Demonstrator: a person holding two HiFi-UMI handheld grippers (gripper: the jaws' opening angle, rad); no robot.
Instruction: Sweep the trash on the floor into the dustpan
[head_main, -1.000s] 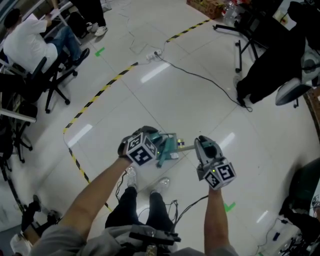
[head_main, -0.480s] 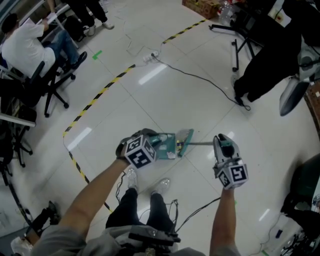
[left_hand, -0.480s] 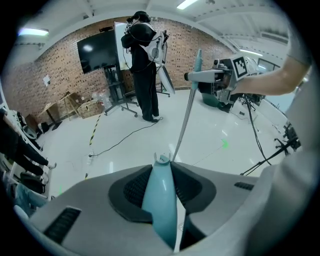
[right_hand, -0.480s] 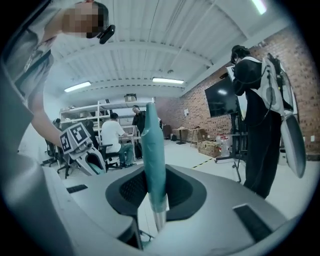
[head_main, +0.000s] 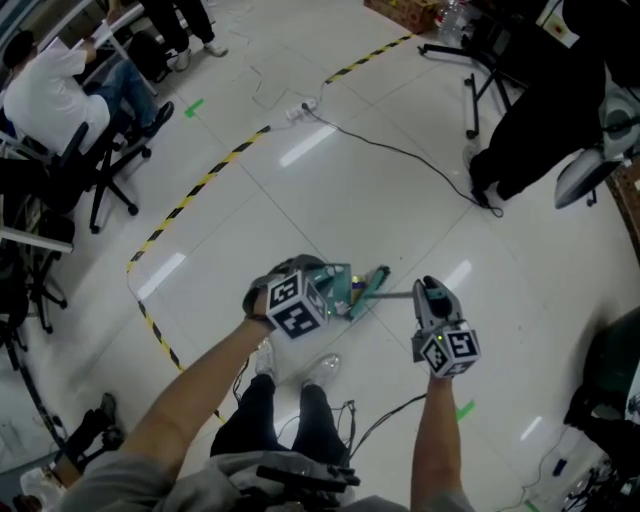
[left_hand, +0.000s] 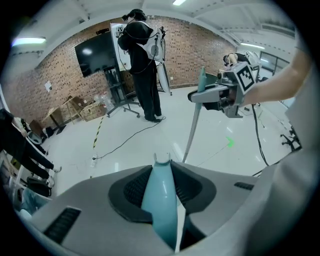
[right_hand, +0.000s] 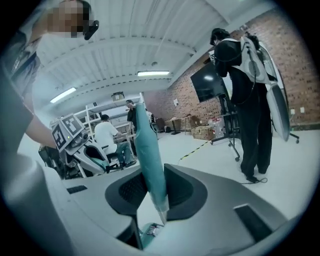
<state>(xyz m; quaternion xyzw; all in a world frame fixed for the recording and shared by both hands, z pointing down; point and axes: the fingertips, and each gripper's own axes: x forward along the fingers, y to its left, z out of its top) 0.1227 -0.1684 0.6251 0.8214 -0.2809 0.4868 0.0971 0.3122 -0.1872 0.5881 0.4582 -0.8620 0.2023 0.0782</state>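
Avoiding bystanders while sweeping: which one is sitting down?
The person in the white shirt, on the chair at upper left. The person in black at right stands, as do the dark legs at top.

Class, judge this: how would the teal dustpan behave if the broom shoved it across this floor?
The dustpan looks like thin plastic, so it is probably light and easy to shove. The floor is glossy, so the pan would likely slide rather than tip. With the left gripper shut on its handle, which looks stiff, it should hold its place.
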